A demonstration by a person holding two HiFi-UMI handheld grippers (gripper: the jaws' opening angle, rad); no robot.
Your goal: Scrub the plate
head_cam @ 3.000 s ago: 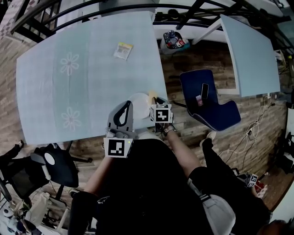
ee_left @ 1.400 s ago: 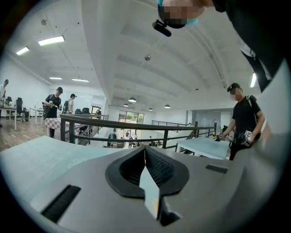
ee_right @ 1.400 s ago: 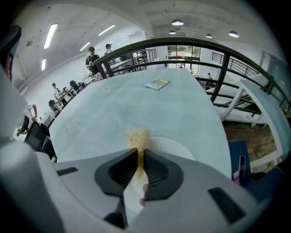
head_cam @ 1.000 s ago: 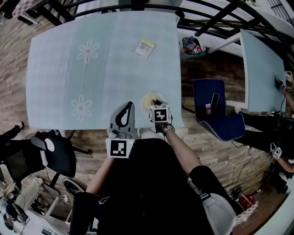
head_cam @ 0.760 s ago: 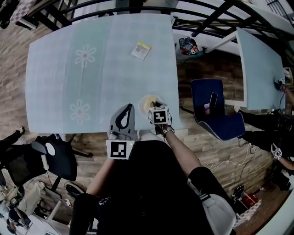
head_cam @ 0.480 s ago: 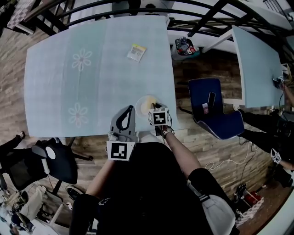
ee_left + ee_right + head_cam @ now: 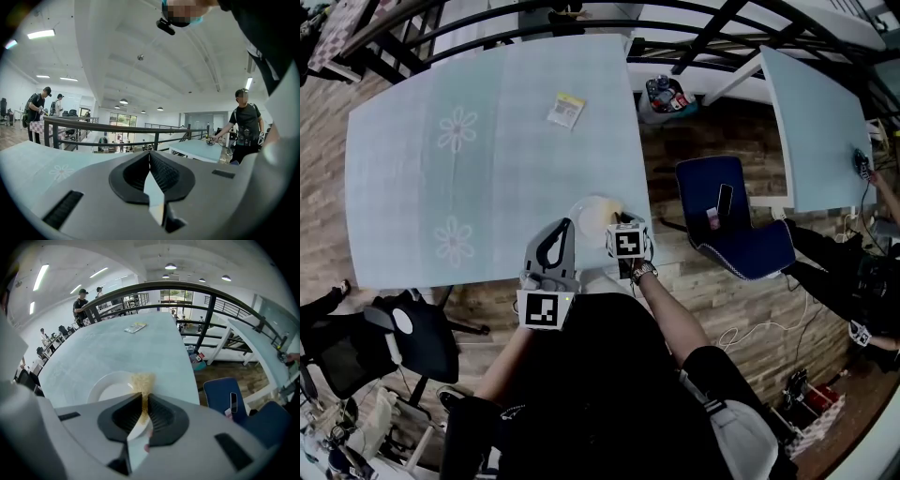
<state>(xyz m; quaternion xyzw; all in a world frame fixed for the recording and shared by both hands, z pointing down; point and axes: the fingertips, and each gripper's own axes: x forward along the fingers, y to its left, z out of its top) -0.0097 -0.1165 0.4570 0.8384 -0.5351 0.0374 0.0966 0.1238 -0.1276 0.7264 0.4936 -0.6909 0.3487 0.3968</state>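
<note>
A white plate (image 7: 584,217) lies on the light blue table (image 7: 469,169) near its front right corner. My right gripper (image 7: 616,225) is shut on a yellowish sponge (image 7: 141,381), whose free end rests on the near right part of the plate (image 7: 108,389). In the right gripper view the sponge runs down between the dark pads (image 7: 159,414). My left gripper (image 7: 562,225) hovers just left of the plate, jaws pressed together with nothing between them. The left gripper (image 7: 150,157) points out level over the table towards a railing, so the plate is not in its view.
A small yellow packet (image 7: 565,110) lies far across the table. A blue chair (image 7: 724,220) with a phone on it stands to the right. A black chair (image 7: 412,333) is at the near left. A black railing (image 7: 187,289) runs behind, and a second table (image 7: 814,122) is at the far right.
The head camera has swung about, so the table shifts in view. The right gripper stays on the plate with the sponge, and the left gripper keeps its place beside it.
</note>
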